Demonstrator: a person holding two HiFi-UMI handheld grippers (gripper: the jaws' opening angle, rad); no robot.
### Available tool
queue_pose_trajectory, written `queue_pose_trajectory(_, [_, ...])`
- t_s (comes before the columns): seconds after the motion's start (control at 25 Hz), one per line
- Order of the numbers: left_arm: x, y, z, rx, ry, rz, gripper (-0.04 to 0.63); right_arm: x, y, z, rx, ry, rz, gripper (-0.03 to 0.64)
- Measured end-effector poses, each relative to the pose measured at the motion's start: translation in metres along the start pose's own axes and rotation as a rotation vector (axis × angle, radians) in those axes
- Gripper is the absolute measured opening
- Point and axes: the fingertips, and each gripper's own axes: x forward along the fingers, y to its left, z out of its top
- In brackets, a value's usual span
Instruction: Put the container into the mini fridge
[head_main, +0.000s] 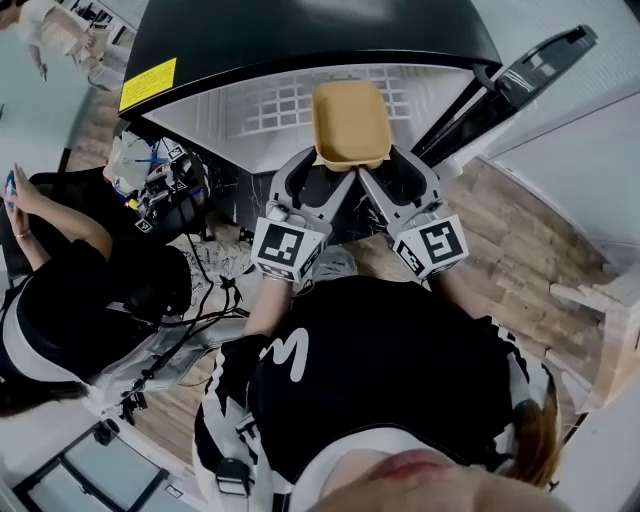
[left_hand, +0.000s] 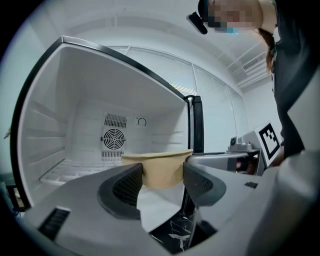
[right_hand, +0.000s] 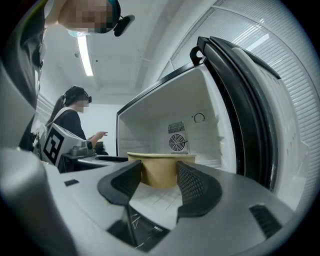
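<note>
A tan, empty container (head_main: 350, 122) hangs in front of the open mini fridge (head_main: 270, 105), over the edge of its white interior. Both grippers hold it by its near side. My left gripper (head_main: 319, 163) is shut on the near left corner, and my right gripper (head_main: 374, 166) is shut on the near right corner. In the left gripper view the container (left_hand: 161, 171) sits pinched between the jaws of the left gripper (left_hand: 162, 176), with the fridge's back wall and fan grille (left_hand: 114, 138) behind. The right gripper view shows the same container (right_hand: 160, 172) clamped in the right gripper (right_hand: 159, 176).
The fridge door (head_main: 522, 82) stands open at the right, its black edge close to my right gripper. A wire shelf (head_main: 290, 100) lies inside. A seated person (head_main: 60, 280) and a device with cables (head_main: 170, 190) are at the left on the wood floor.
</note>
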Motion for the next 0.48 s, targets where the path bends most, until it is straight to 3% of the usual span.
queue_pose_trajectory(0.48, [0.009, 0.018, 0.004, -0.011, -0.015, -0.016, 0.258, 0.017, -0.006, 0.003, 0.0, 0.015, -0.03, 0.232])
